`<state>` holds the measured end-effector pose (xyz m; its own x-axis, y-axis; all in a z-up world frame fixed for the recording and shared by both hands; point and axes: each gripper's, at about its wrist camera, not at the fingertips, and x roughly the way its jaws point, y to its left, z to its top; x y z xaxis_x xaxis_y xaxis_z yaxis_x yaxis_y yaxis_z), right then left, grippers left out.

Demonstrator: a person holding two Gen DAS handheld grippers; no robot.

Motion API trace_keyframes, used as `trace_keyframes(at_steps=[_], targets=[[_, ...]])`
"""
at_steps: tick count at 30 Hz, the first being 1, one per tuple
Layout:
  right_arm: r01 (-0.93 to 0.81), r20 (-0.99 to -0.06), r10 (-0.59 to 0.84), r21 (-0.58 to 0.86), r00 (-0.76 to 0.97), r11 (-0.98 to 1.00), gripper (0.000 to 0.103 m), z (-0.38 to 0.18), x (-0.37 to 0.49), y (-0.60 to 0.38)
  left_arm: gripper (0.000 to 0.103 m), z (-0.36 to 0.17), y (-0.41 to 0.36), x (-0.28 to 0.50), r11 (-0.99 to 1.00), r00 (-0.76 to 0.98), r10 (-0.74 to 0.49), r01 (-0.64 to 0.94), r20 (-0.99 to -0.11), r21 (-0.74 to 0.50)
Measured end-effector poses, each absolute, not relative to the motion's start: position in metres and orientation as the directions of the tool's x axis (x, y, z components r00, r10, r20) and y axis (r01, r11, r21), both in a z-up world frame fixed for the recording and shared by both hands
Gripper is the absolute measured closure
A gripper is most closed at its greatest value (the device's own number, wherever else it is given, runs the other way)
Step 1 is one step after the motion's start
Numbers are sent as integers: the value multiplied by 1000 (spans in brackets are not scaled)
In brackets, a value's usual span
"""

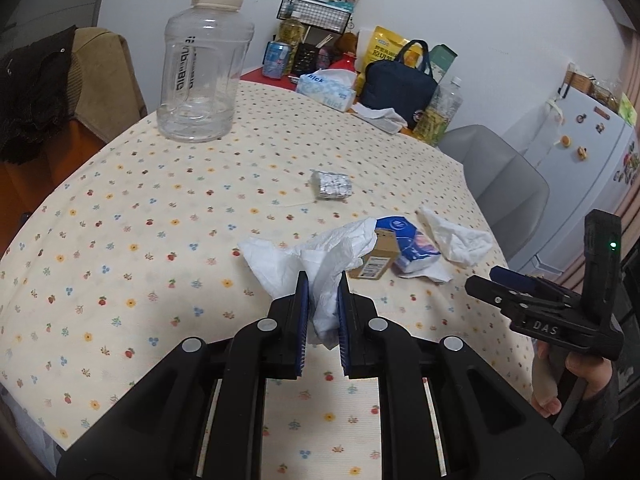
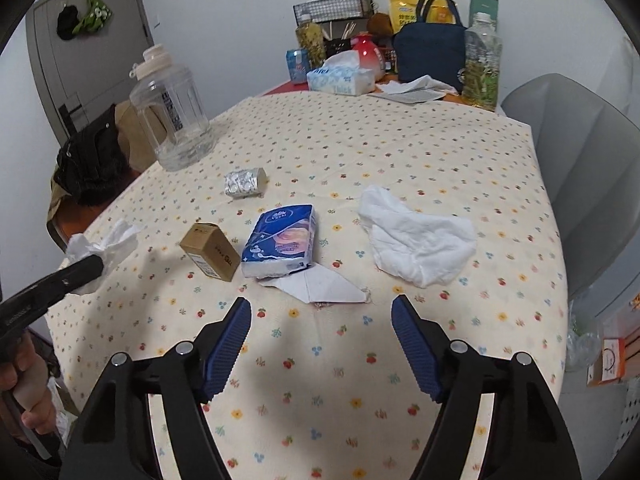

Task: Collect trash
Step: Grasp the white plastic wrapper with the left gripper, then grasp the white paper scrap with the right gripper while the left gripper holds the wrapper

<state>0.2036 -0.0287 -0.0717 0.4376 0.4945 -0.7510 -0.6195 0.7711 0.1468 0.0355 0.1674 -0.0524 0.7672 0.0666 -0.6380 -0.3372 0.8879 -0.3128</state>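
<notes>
My left gripper [image 1: 323, 280] is clenched on a crumpled white tissue [image 1: 316, 256]; the fingers [image 1: 302, 312] pinch its trailing end while the bulk fans out ahead, just above or brushing the floral tabletop [image 1: 120, 200]. I cannot tell whether it has fully cleared the cloth. My right gripper [image 2: 322, 320] is released, fingers spread wide, hovering over the near edge with nothing between them.

Risks from here, as I judge them:
- The pinch covers only a thin twist of tissue. A fast lift may tear it or let it slip free.
- The tissue's loose front lobe lies close to the small brown box [image 1: 376, 258] and the blue tissue pack [image 1: 408, 246]. Dragging sideways could snag them.
- No bin shows in either view, so the drop-off route is unconfirmed.

Orientation: the held tissue's long axis runs roughly along the fingers, away from me toward the table centre, its wide end forward. The second crumpled tissue [image 2: 416, 240] lies flat to the right, well apart from the pack, its long axis roughly across my right view. A folded paper scrap [image 2: 320, 286] protrudes from under the pack, tip pointing right. A foil blister pack [image 2: 245, 183] sits further back, near the clear water jug [image 2: 174, 116].
</notes>
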Motion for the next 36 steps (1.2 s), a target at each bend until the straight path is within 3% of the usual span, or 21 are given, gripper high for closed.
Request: trace_keyframes(at_steps=[10,13,14,16,17,36], targets=[[-674,-803,445,75,397,735,30,-97,224,12,90,-61,175,37,878,758,60,-350,-649,-327],[-700,-819,441,69,367,711,54,-105,224,22,90,-61,174,34,879,760,60,-347,-647,-326],[-702,-821,419,32,388,712,72,-104,221,24,90,-61,175,33,879,760,61,-348,-647,-325],[-705,-823,421,36,381,709,83,-102,219,21,90,-61,177,31,877,761,64,-352,-646,-328],[-706,-824,444,79,352,704,99,-100,219,16,90,-60,177,30,876,761,64,-353,-645,-329],[-605,-732,536,213,421,767,99,-53,180,-102,90,-44,133,44,913,780,13,-264,-625,-310]])
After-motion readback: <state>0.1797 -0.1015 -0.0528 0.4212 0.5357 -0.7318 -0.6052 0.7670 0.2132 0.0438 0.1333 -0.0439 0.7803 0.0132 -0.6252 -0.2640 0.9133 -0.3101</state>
